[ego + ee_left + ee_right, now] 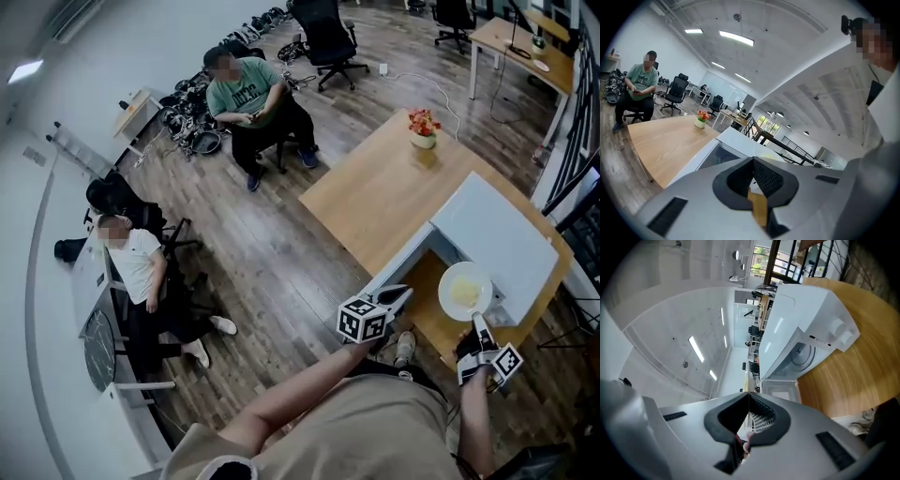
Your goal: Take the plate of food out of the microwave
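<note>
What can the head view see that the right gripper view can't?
Only the head view: the yellow food on the plate, two seated people, and the flower pot. Only the right gripper view: two round knobs and the ceiling lights. Both: the white microwave and the wooden table.

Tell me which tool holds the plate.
The right tool: its jaws are shut on the rim of the plate of food. The left tool is shut too, but on nothing.
</note>
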The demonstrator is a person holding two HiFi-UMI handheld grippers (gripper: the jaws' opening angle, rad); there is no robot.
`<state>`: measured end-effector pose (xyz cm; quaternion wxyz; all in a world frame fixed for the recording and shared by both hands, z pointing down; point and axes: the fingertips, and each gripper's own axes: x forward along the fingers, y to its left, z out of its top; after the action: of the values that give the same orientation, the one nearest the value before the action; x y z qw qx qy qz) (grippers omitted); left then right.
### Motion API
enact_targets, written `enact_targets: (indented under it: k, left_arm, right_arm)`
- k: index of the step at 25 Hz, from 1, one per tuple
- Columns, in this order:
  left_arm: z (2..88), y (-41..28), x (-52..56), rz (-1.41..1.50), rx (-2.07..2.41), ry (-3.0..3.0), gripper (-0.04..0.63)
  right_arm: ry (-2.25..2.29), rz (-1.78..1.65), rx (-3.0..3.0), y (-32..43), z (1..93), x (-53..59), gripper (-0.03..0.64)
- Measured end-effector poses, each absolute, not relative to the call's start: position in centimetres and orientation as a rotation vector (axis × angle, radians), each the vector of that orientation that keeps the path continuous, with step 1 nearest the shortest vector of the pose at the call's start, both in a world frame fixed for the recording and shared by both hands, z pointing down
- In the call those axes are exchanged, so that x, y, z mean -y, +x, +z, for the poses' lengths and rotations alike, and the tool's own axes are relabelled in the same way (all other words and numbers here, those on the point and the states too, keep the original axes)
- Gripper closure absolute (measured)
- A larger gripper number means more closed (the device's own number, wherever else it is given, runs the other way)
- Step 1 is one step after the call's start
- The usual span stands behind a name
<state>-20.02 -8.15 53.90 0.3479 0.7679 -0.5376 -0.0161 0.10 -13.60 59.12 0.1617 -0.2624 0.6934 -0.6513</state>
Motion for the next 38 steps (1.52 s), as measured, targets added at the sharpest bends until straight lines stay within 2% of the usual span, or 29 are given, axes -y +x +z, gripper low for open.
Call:
enact_targets:
  k: [9, 22, 28, 38]
  left_arm:
    - [54.8, -20.2, 7.2, -0.025, 1.331, 2.067, 0.592]
    - [55.0, -22.3, 8.6, 0.001, 1.331, 2.130, 0.592]
    - [57.0, -20.9, 10.4, 0.041, 1.277, 2.142, 0.592]
    - [60.0, -18.2, 10.7, 0.183, 1.181, 2.150, 0.592]
  right_arm:
    - [-0.758, -1.760, -2.028, 1.1, 55.8, 13.5, 0.604]
    - [-0.620, -1.607, -2.133, -3.0, 54.7, 14.8, 0.604]
    - [-0.858, -1.800, -2.032, -2.1, 59.5, 14.2, 0.604]
    - [-0.943, -1.849, -1.993, -1.6, 65.0, 14.1, 0.604]
